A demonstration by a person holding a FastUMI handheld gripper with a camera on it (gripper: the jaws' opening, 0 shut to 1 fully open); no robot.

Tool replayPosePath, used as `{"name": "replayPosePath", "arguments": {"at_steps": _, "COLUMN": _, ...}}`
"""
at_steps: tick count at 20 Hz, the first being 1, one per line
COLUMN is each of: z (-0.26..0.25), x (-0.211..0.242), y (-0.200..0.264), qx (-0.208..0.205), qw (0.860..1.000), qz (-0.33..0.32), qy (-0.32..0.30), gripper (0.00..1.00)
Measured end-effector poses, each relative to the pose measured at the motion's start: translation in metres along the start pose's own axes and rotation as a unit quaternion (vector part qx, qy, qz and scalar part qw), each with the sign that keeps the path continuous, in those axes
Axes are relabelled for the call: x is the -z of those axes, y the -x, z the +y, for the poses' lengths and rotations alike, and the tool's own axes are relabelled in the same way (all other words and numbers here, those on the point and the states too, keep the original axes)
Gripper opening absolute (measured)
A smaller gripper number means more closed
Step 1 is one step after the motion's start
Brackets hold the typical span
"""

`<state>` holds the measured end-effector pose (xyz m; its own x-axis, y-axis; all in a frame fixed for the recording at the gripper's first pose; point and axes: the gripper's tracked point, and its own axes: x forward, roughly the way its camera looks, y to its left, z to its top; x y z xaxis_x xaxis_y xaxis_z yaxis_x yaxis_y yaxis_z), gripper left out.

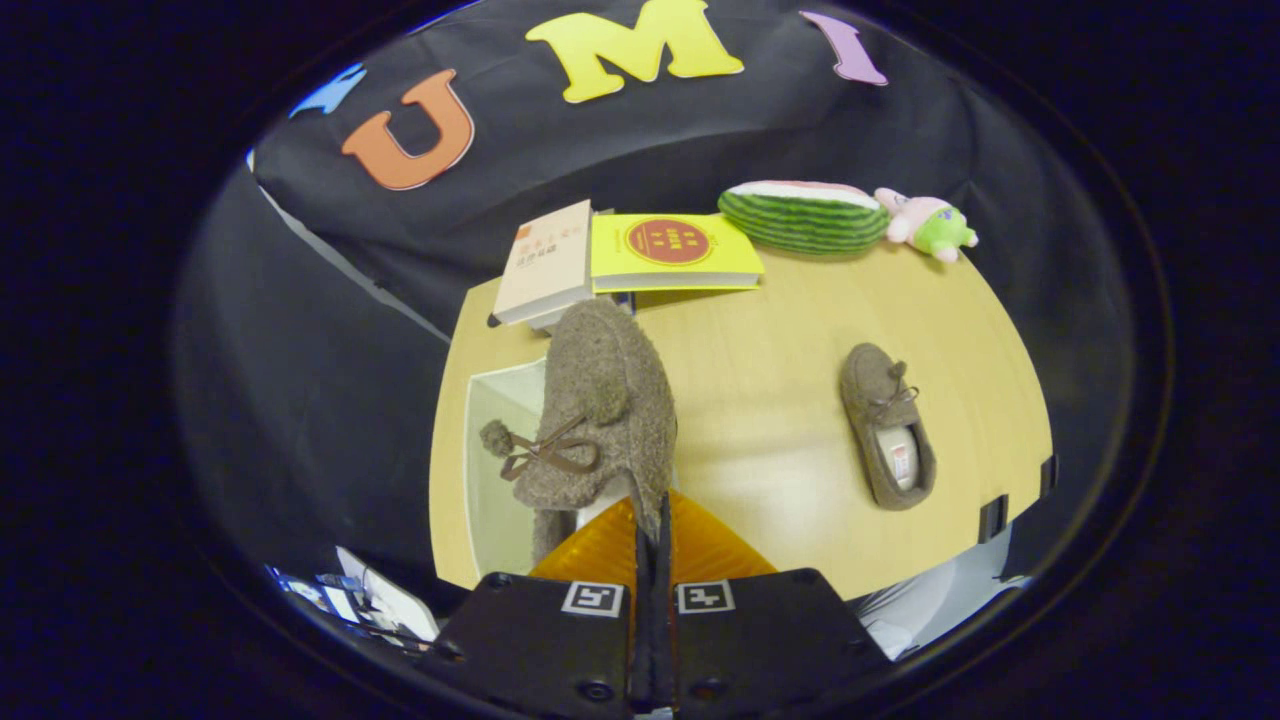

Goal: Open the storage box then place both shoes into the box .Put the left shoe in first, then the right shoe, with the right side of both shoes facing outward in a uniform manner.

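Left shoe (600, 410), being carried over open storage box (495, 470), pinched by hand-held gripper (652, 535) at its heel rim; lowering, releasing likely next.

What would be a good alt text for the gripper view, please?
The gripper, shut on the collar of a brown fuzzy shoe, holds it above an open white storage box. A second shoe lies on the wooden table.
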<state>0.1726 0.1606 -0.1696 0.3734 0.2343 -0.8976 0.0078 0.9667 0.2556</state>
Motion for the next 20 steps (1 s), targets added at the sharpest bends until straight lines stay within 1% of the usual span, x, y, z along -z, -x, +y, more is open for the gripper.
{"name": "replayPosePath", "arguments": {"at_steps": 2, "z": 0.016, "x": 0.009, "y": -0.011, "qx": -0.010, "qw": 1.000, "qz": 0.005, "qy": -0.002, "gripper": 0.06}}
{"name": "replayPosePath", "arguments": {"at_steps": 4, "z": 0.037, "x": 0.016, "y": -0.024, "qx": -0.024, "qw": 0.999, "qz": 0.010, "qy": -0.028, "gripper": 0.06}}
{"name": "replayPosePath", "arguments": {"at_steps": 8, "z": 0.068, "x": 0.010, "y": -0.049, "qx": -0.057, "qw": 0.995, "qz": -0.023, "qy": -0.076, "gripper": 0.06}}
{"name": "replayPosePath", "arguments": {"at_steps": 10, "z": 0.081, "x": 0.013, "y": -0.064, "qx": -0.071, "qw": 0.993, "qz": -0.031, "qy": -0.084, "gripper": 0.06}}
{"name": "replayPosePath", "arguments": {"at_steps": 12, "z": 0.087, "x": 0.023, "y": -0.080, "qx": -0.068, "qw": 0.994, "qz": -0.023, "qy": -0.078, "gripper": 0.06}}
{"name": "replayPosePath", "arguments": {"at_steps": 15, "z": 0.089, "x": 0.037, "y": -0.101, "qx": -0.048, "qw": 0.997, "qz": -0.015, "qy": -0.056, "gripper": 0.06}}
{"name": "replayPosePath", "arguments": {"at_steps": 17, "z": 0.095, "x": 0.046, "y": -0.109, "qx": -0.047, "qw": 0.997, "qz": -0.013, "qy": -0.054, "gripper": 0.06}}
{"name": "replayPosePath", "arguments": {"at_steps": 20, "z": 0.100, "x": 0.045, "y": -0.115, "qx": -0.050, "qw": 0.998, "qz": -0.024, "qy": -0.040, "gripper": 0.06}}
